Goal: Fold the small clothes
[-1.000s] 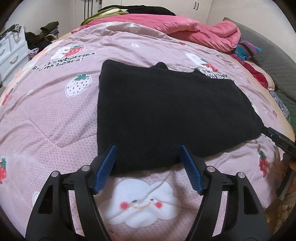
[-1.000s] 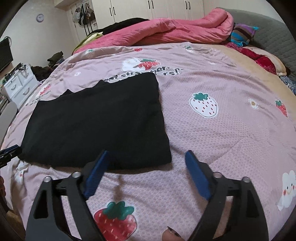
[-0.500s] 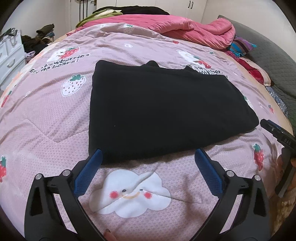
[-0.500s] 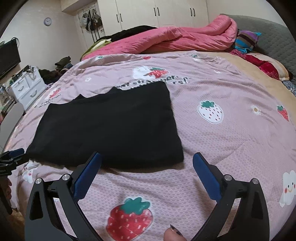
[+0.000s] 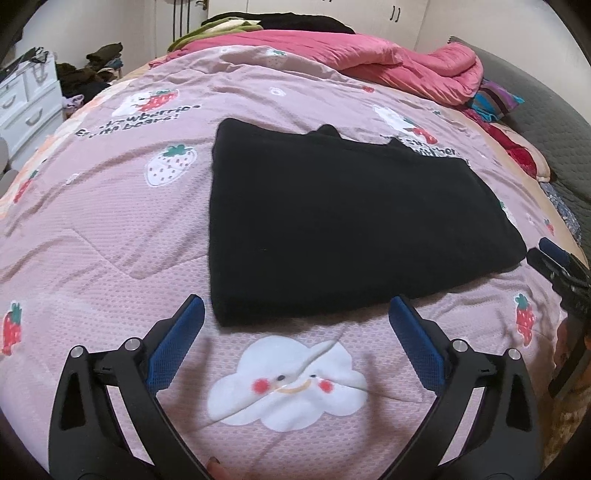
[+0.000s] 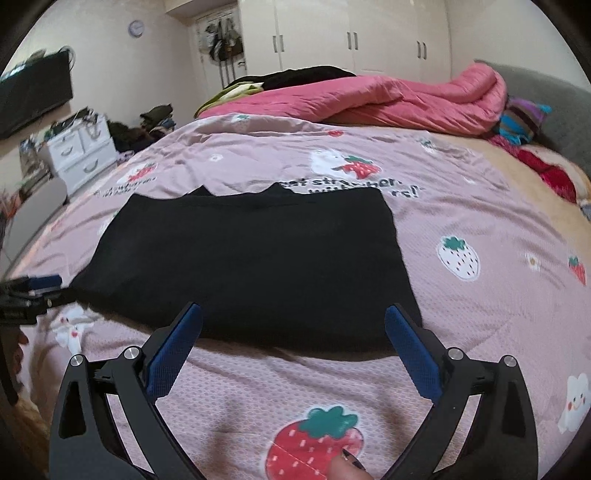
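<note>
this is a bedroom in a home. a wide bed takes up most of both views, covered by a pale pink quilted cotton bedspread (image 5: 110, 229) printed with strawberries, bears and a smiling white cloud. a rumpled bright pink padded duvet (image 6: 399, 99) is heaped at the far side, with a striped purple and teal cushion (image 6: 524, 118) beside a grey quilted upholstered headboard (image 6: 554, 96). tall cream wardrobe doors with dark bar handles (image 6: 351, 37) line the far wall, bags hang on a door, a small round wall clock (image 6: 136, 27) hangs higher up, and a white chest of drawers (image 6: 79, 151) stands beside piles of clothes.
</note>
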Demonstrator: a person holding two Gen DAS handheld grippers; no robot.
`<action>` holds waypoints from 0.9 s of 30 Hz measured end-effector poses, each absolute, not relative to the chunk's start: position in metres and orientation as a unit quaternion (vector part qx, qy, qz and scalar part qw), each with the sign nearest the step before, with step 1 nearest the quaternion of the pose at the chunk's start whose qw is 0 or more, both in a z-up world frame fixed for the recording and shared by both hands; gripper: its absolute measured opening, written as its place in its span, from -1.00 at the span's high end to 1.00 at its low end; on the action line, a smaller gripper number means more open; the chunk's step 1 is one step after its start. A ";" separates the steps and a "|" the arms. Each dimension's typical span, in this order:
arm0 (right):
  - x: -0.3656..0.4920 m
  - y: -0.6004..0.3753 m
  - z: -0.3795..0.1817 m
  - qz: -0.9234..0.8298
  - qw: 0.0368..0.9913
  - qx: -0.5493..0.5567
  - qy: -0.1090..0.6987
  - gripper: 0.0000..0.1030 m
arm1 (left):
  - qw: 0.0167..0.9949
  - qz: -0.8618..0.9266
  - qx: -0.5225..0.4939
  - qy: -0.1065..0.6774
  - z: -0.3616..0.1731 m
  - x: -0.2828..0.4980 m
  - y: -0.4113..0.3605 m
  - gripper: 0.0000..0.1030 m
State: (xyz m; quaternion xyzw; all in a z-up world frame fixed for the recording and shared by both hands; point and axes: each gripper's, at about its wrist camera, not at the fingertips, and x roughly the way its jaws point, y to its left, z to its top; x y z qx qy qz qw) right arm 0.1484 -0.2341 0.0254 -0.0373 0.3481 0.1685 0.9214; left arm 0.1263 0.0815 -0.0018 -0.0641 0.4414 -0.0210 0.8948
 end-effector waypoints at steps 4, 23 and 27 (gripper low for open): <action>0.143 -0.216 0.024 0.179 0.922 -0.067 0.337 -0.91 | 0.896 -0.010 -0.069 0.439 -0.001 0.127 0.091 -0.82; 0.124 -0.093 0.013 0.292 0.889 -0.154 0.316 -0.91 | 0.895 0.039 -0.143 0.420 0.011 0.157 0.141 -0.82; 0.120 -0.070 0.007 0.310 0.879 -0.190 0.308 -0.91 | 0.895 0.041 -0.158 0.416 0.013 0.171 0.145 -0.82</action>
